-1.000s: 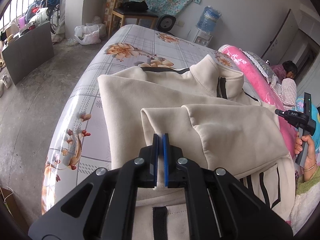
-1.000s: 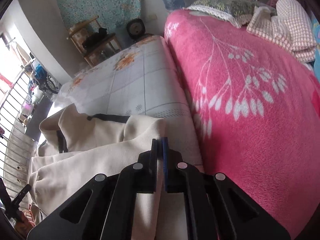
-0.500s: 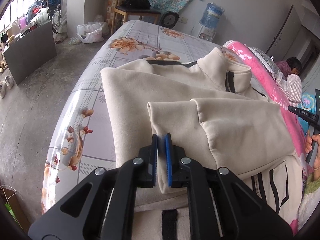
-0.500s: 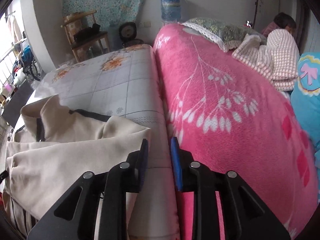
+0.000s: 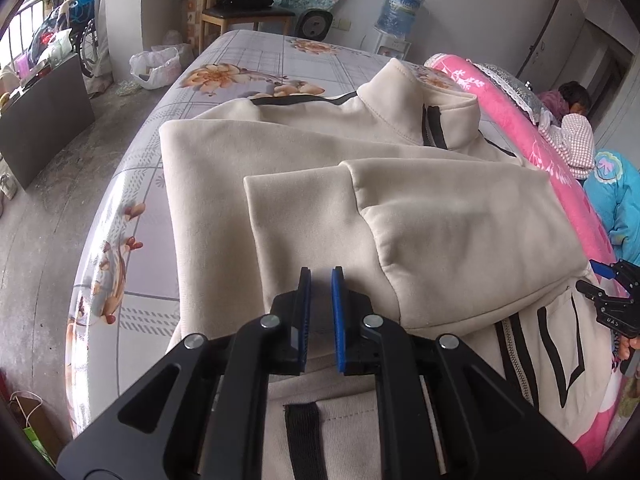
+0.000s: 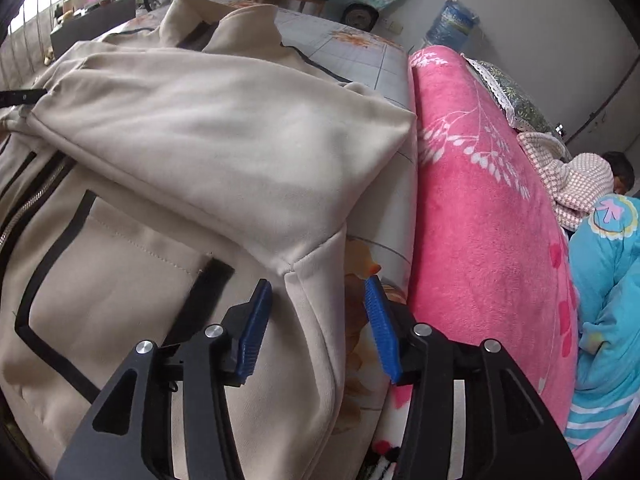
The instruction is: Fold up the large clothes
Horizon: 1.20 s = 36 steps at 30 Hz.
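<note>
Both sleeves of the cream fleece zip jacket [image 5: 304,168] lie crossed over its chest on the floral-print bed sheet [image 5: 248,56] — narrowing it for folding. Left gripper [image 5: 320,280] stands slightly apart, holding nothing; right gripper [image 6: 316,300] is opening, empty, over the jacket's side seam.

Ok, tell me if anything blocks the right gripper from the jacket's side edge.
Nothing visible does. The right gripper, its jaws opening, hangs directly over the cream jacket at its side seam; the pink blanket lies off to the side, clear of that path.
</note>
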Each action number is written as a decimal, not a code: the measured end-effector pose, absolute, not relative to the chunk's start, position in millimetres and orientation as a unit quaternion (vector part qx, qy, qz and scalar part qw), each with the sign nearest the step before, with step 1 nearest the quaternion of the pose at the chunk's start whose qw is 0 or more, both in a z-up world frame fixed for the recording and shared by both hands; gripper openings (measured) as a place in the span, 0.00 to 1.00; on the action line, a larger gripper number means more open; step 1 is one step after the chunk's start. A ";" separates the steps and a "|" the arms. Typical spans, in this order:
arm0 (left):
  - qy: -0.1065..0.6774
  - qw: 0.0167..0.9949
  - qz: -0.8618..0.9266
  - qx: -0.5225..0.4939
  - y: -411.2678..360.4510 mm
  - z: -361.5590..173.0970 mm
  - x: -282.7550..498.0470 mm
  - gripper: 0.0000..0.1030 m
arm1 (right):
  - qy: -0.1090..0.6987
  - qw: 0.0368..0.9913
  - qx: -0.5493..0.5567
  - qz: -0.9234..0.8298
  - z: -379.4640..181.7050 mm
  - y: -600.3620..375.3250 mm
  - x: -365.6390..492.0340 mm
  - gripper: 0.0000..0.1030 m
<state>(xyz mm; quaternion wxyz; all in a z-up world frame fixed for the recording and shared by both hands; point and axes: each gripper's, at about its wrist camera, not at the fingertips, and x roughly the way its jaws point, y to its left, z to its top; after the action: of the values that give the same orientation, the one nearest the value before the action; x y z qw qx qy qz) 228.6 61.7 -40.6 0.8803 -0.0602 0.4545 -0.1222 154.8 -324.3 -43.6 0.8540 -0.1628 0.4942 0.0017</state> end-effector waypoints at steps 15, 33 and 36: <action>0.441 0.886 -0.140 -0.037 63.5 -24.8 213.0 0.15 | 0.454 0.885 -0.105 0.022 16.9 -328.3 130.8 0.64; 0.415 0.904 -0.099 -0.024 93.1 27.3 144.6 0.72 | 0.473 0.878 0.040 0.061 -8.0 -262.5 165.5 0.69; 0.414 0.903 -0.110 -0.030 90.8 34.8 116.4 0.79 | 0.462 0.884 0.027 0.064 5.6 -253.4 125.5 0.74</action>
<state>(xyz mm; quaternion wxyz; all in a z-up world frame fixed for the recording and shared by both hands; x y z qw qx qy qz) 116.4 90.8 34.8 0.9032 -0.0299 0.4139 -0.1099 125.5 -253.4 5.6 0.8839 0.0270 0.4625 0.0638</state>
